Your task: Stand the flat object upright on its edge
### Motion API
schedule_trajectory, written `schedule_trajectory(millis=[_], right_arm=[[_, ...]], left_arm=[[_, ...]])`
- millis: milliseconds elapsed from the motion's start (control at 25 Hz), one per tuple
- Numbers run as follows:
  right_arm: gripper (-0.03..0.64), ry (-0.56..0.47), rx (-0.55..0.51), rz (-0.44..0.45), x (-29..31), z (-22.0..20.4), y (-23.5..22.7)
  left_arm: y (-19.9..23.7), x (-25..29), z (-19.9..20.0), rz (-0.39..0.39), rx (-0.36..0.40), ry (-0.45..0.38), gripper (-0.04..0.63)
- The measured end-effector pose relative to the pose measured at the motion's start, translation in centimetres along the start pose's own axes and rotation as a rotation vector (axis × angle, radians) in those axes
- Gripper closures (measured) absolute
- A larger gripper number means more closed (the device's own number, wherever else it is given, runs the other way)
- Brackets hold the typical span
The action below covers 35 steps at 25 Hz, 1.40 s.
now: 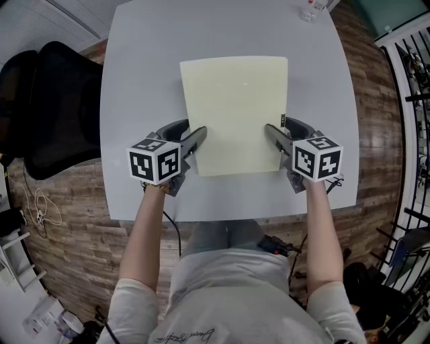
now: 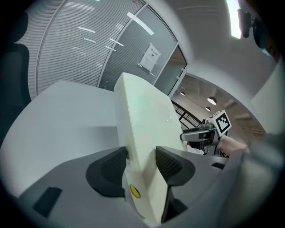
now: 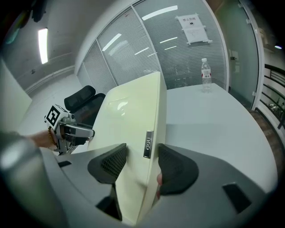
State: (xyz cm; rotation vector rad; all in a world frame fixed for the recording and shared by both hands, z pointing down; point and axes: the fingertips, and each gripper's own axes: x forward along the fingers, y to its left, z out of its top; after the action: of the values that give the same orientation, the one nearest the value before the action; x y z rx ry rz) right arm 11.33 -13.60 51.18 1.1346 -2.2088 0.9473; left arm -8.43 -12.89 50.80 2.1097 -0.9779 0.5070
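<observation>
Cream board (image 1: pixel 235 114), smooth, glossy, rect. w/ rounded corners, sat over the middle of the grey counter (image 1: pixel 148 67), its near end close to the front edge. L claw (image 1: pixel 193 142) was clenched on its left edge and R claw (image 1: pixel 274 138) on its right edge, w/ ribbed black pads against both faces. Small metal tag (image 3: pixel 148 144) on the right edge, yellow dot (image 2: pixel 135 191) on the left. Clear bottle (image 1: pixel 312 10) at the far edge, black chair (image 1: pixel 60 107) off the left side; both well apart from the board.

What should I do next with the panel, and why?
The left gripper and right gripper clamp the cream panel by its side edges near the lower end. It looks tilted back, not vertical. So probably tip its top a little more upright, loosening neither gripper.
</observation>
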Motion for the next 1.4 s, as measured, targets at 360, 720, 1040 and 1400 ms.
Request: schedule_trajectory(millis=[360,720,1040,1400], right_arm=[[0.377,-0.057,-0.053,-0.025,0.0,2.2,-0.3],[0.379,-0.114,-0.103,-0.045,0.5,3.9,-0.6],[0.381,-0.148,-0.138,-0.077,0.7,5.4,-0.9],[0.383,-0.219,-0.165,-0.119,0.5,7.6,-1.3]], left_arm=[[0.1,0.0,2.1,0.024,0.045,-0.037,0.376],[0.4,0.1,3.9,0.049,0.124,-0.091,0.377],[0.8,0.3,5.5,0.075,0.166,-0.144,0.38],[0.6,0.3,8.2,0.098,0.259,-0.217,0.38]])
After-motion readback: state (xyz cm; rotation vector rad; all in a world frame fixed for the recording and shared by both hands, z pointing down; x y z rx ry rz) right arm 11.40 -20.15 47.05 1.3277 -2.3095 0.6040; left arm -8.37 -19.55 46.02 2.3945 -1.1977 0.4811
